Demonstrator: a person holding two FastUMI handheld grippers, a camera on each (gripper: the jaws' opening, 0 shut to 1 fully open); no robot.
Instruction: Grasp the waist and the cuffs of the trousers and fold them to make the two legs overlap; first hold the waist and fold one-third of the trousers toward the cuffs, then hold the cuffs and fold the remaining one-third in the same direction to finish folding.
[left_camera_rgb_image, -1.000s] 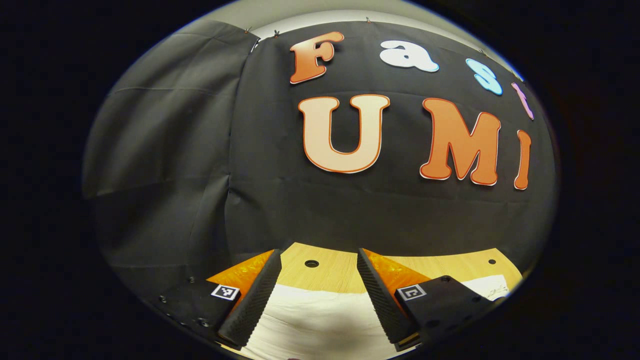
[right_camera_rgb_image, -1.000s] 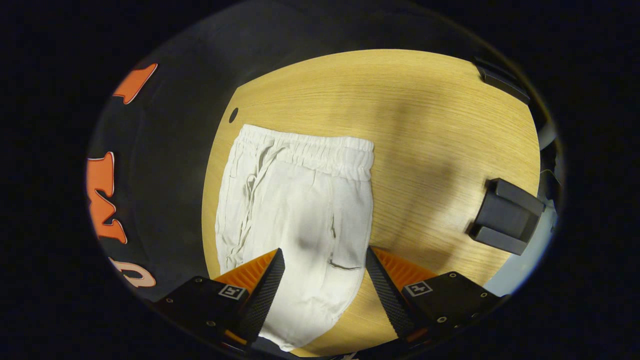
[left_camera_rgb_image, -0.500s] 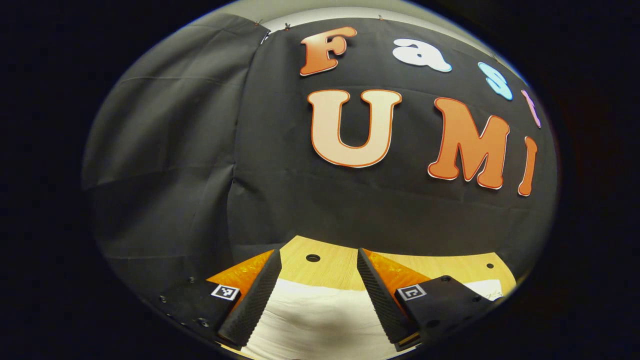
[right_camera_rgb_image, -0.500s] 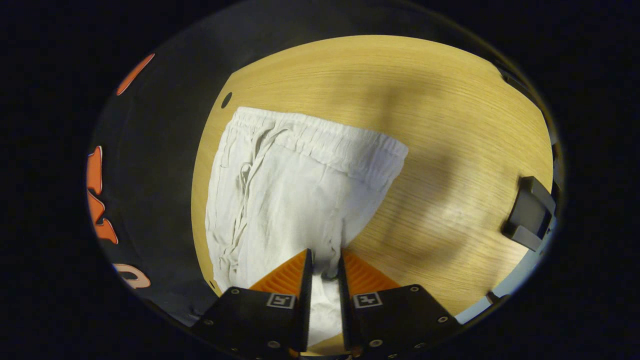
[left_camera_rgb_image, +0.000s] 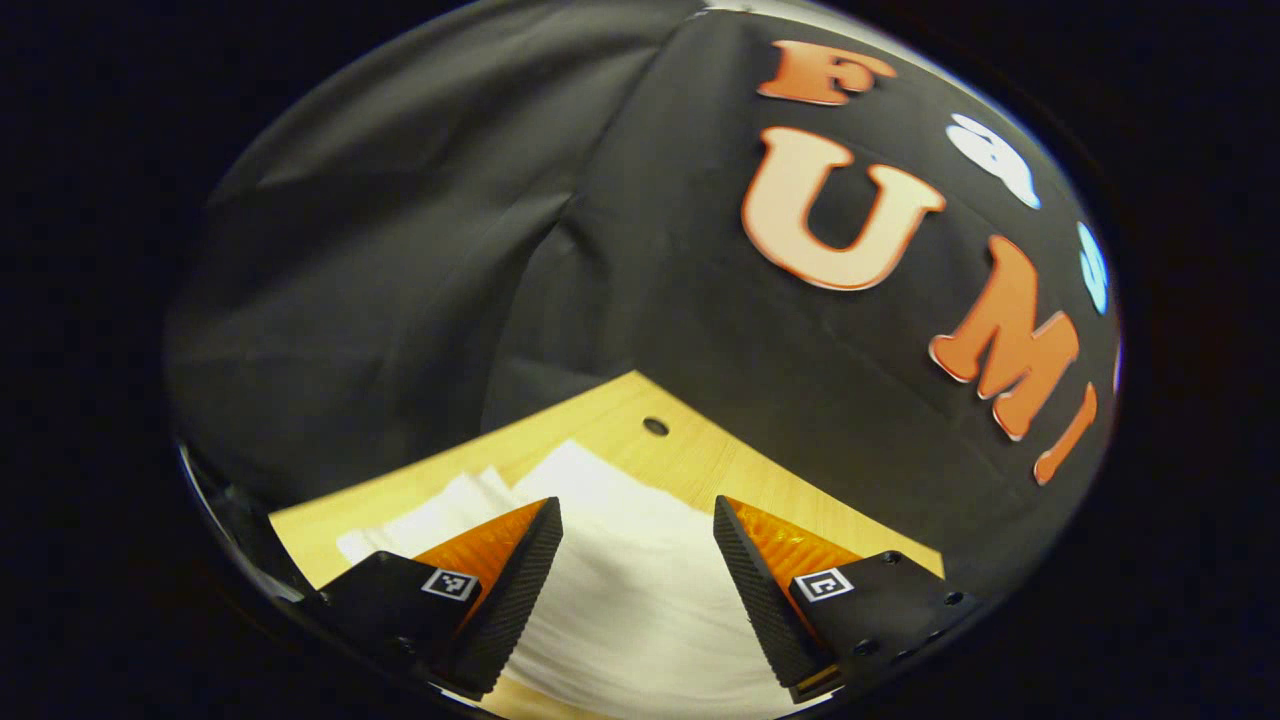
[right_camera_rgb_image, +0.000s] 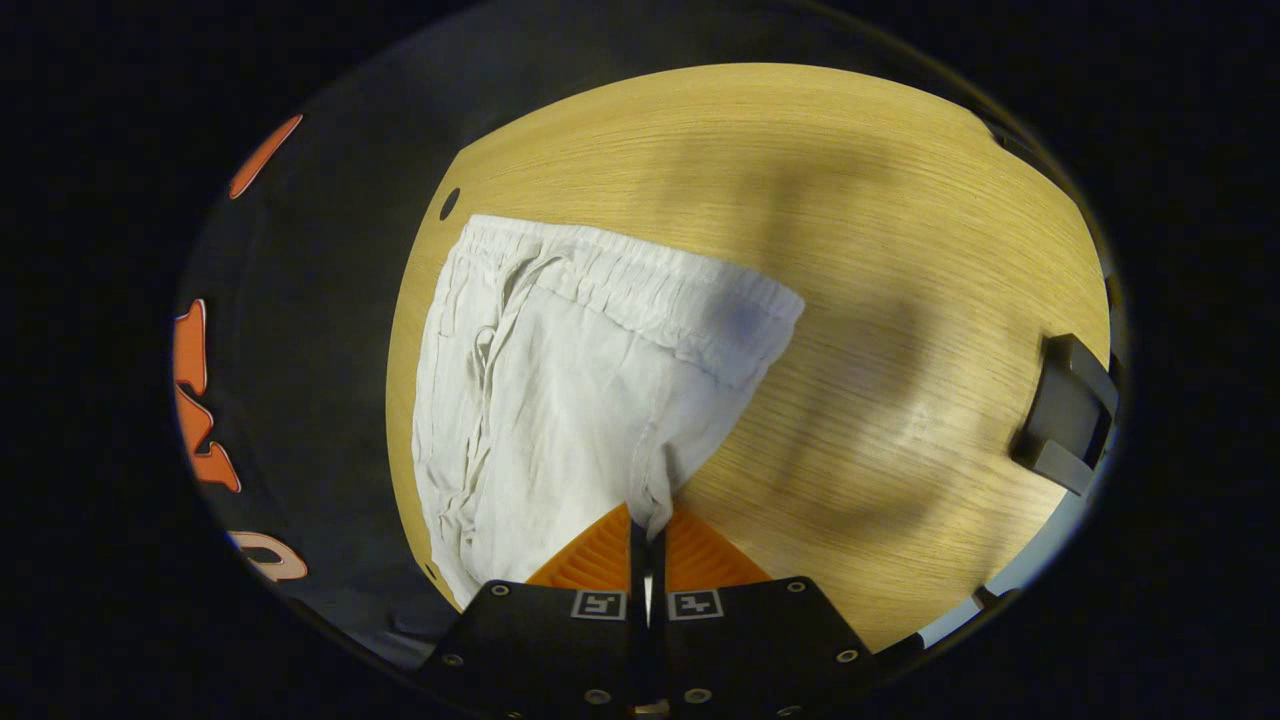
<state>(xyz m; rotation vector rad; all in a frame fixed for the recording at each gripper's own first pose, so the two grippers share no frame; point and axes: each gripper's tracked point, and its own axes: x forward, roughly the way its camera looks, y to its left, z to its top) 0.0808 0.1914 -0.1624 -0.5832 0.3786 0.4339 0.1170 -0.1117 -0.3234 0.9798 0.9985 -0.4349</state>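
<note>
White trousers (right_camera_rgb_image: 580, 380) lie on the wooden table (right_camera_rgb_image: 850, 200), their elastic waistband (right_camera_rgb_image: 650, 285) with drawstring at the far end in the right gripper view. My right gripper (right_camera_rgb_image: 648, 535) is shut on the trousers' near cloth, which bunches up into folds at the fingers. In the left gripper view the white trousers (left_camera_rgb_image: 620, 580) lie below my left gripper (left_camera_rgb_image: 635, 560), which stands open above the cloth with nothing pinched between its fingers.
A dark block-shaped object (right_camera_rgb_image: 1065, 415) sits at the table's right edge in the right gripper view. Small round holes (right_camera_rgb_image: 449, 203) (left_camera_rgb_image: 655, 427) mark the table near the black cloth wall (left_camera_rgb_image: 500, 250). Bare wood (right_camera_rgb_image: 900, 330) stretches right of the trousers.
My right gripper has gone from open to fully shut on the trousers' cloth, pulling it into a bunch. My left gripper has swung and tilted, now showing more of the trousers and table corner.
</note>
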